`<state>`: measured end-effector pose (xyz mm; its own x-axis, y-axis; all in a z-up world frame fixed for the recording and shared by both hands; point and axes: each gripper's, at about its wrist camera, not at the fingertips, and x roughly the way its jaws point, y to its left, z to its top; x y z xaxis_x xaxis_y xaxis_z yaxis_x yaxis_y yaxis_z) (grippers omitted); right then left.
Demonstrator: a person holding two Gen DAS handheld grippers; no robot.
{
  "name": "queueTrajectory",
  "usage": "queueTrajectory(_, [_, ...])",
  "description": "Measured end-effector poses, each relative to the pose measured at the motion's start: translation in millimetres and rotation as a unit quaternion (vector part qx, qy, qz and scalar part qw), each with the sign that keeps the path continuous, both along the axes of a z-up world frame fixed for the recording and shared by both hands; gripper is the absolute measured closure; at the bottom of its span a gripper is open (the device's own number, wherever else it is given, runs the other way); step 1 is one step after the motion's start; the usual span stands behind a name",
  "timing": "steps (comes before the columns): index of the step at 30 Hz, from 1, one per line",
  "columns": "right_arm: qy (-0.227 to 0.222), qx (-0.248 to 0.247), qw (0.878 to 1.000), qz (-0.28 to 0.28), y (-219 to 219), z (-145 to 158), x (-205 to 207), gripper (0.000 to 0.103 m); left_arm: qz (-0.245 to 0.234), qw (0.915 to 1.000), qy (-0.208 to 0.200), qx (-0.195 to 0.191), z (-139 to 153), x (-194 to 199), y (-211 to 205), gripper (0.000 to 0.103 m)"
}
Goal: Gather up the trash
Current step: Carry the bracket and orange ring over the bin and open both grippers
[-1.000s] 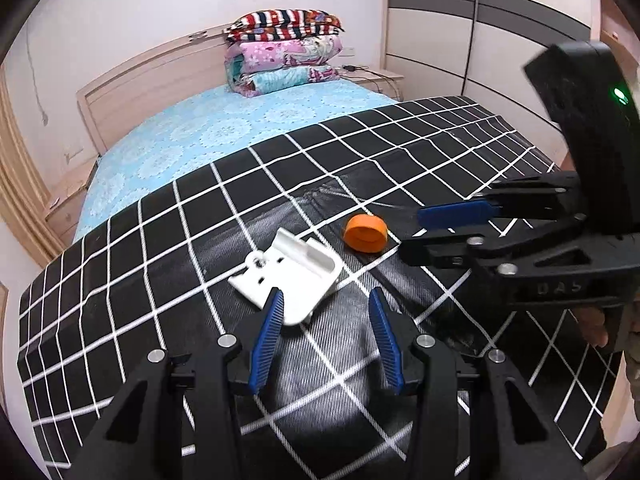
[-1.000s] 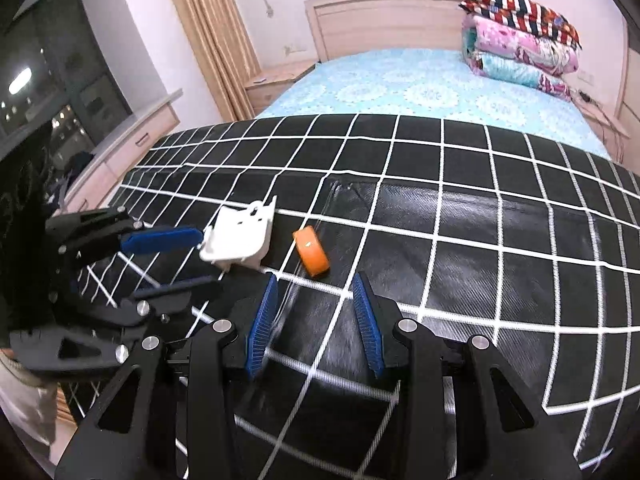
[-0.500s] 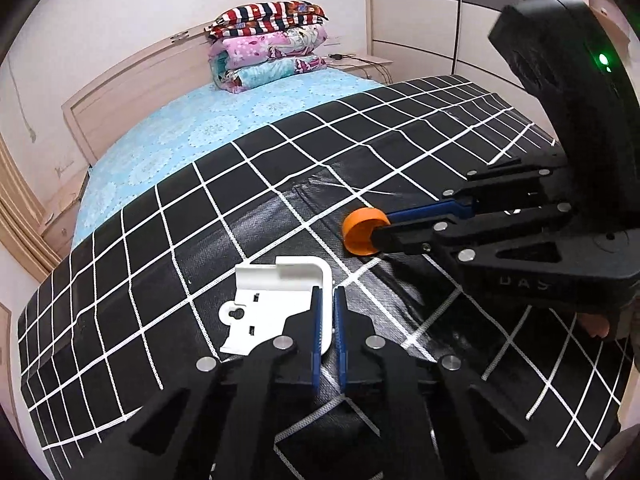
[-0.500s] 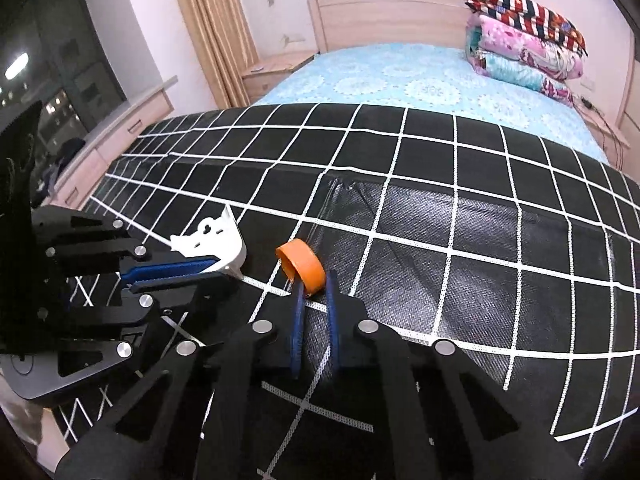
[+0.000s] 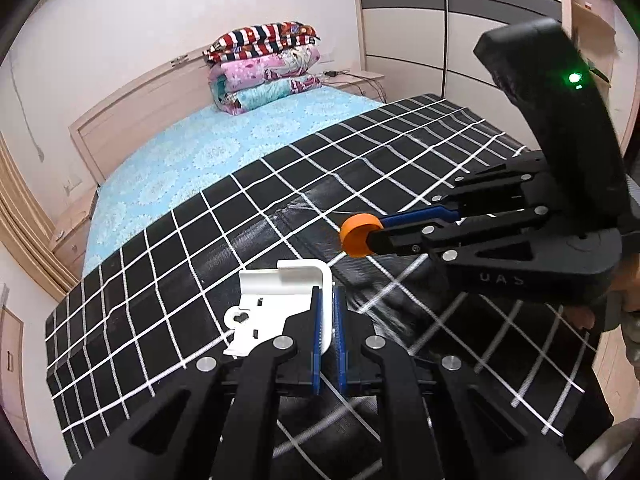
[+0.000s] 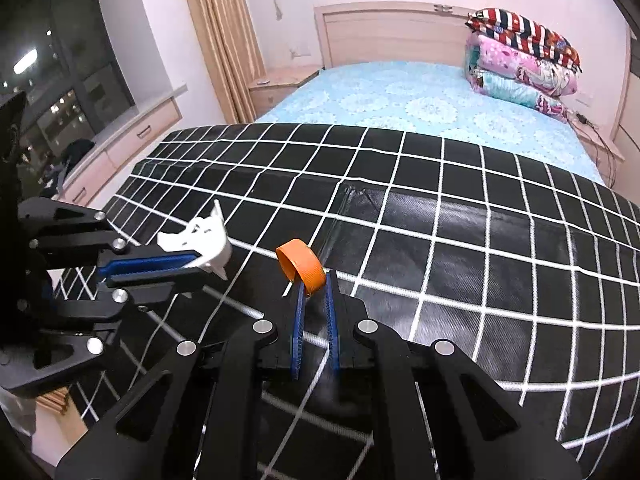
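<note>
My left gripper [image 5: 327, 292] is shut on the right edge of a white plastic bracket [image 5: 276, 304] and holds it above the black checked cover [image 5: 240, 216]. The bracket also shows in the right wrist view [image 6: 200, 240], held by the left gripper [image 6: 192, 260]. My right gripper [image 6: 314, 280] is shut on an orange bottle cap [image 6: 302, 266], lifted off the cover. In the left wrist view the cap [image 5: 358, 234] sits at the tip of the right gripper [image 5: 378, 232].
The black checked cover lies over the foot of a bed with a light blue sheet [image 5: 192, 160]. Folded quilts [image 5: 264, 68] are stacked at the headboard. A wardrobe [image 5: 460, 32] stands to the right, a bedside table [image 6: 280, 88] and curtain [image 6: 220, 40] to the left.
Both grippers closed, the left on the white bracket and the right on the orange cap. Both objects have since risen off the cover.
</note>
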<state>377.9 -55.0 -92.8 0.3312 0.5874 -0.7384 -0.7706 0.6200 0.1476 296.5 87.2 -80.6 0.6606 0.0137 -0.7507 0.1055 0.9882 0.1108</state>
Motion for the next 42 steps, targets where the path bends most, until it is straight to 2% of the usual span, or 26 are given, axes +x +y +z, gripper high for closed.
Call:
queueTrajectory(11, [-0.019, 0.008, 1.000, 0.007, -38.2, 24.9, -54.6, 0.092, -0.008, 0.9999, -0.015, -0.001, 27.0, -56.6, -40.4, 0.097])
queueTrajectory(24, [-0.060, 0.012, 0.998, 0.024, -82.5, 46.0, -129.1, 0.092, -0.027, 0.9991, -0.033, -0.001, 38.6, -125.8, -84.8, 0.097])
queueTrajectory(36, [-0.091, 0.017, 0.995, 0.036, -112.3, 50.5, -186.6, 0.092, -0.052, 0.9970, -0.058, 0.003, 50.9, -174.2, -113.0, 0.097])
queueTrajectory(42, [-0.083, 0.025, 0.995, 0.049, -125.6, 45.9, -208.9, 0.092, -0.065, 0.9963, -0.057, -0.004, 43.5, -192.0, -126.3, 0.097])
